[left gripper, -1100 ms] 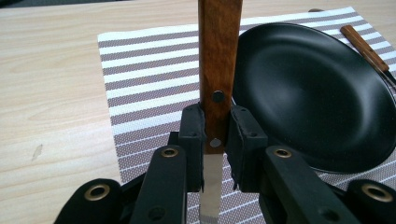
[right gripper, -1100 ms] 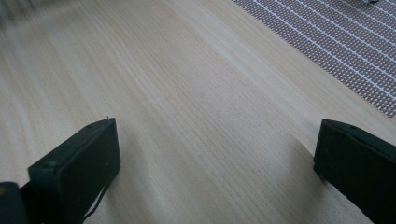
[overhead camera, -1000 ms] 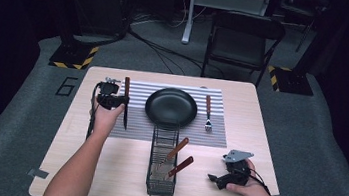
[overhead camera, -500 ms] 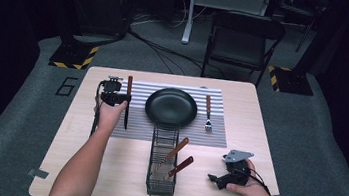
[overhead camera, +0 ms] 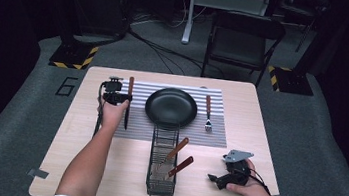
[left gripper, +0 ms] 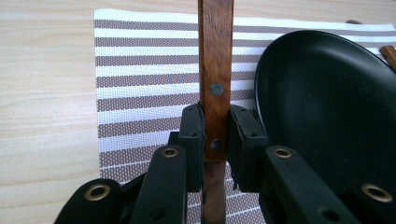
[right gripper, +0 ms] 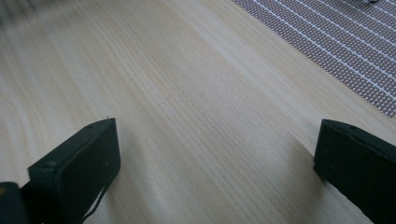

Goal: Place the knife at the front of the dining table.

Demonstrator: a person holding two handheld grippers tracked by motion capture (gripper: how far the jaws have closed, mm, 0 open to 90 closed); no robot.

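Observation:
A knife with a wooden handle (left gripper: 215, 70) runs lengthwise over the left side of the striped placemat (left gripper: 140, 70), just left of the black plate (overhead camera: 171, 107). My left gripper (left gripper: 215, 126) is shut on that handle near its lower rivet, and the blade points back toward the camera. In the high view the left gripper (overhead camera: 126, 98) holds the knife (overhead camera: 127, 115) beside the plate. Right of the plate lies a fork (overhead camera: 208, 115) with a wooden handle. My right gripper (overhead camera: 215, 178) rests at the front right of the table (right gripper: 187, 93), open, with bare wood between its jaws.
A black wire basket (overhead camera: 163, 164) stands at the front middle and holds two wooden-handled utensils (overhead camera: 176, 151). The plate's rim (left gripper: 327, 102) is close to the right of the held knife. A chair (overhead camera: 242, 41) stands beyond the table's far edge.
My left gripper has carried the knife slightly to the right, closer to the plate. The right gripper has stayed in place.

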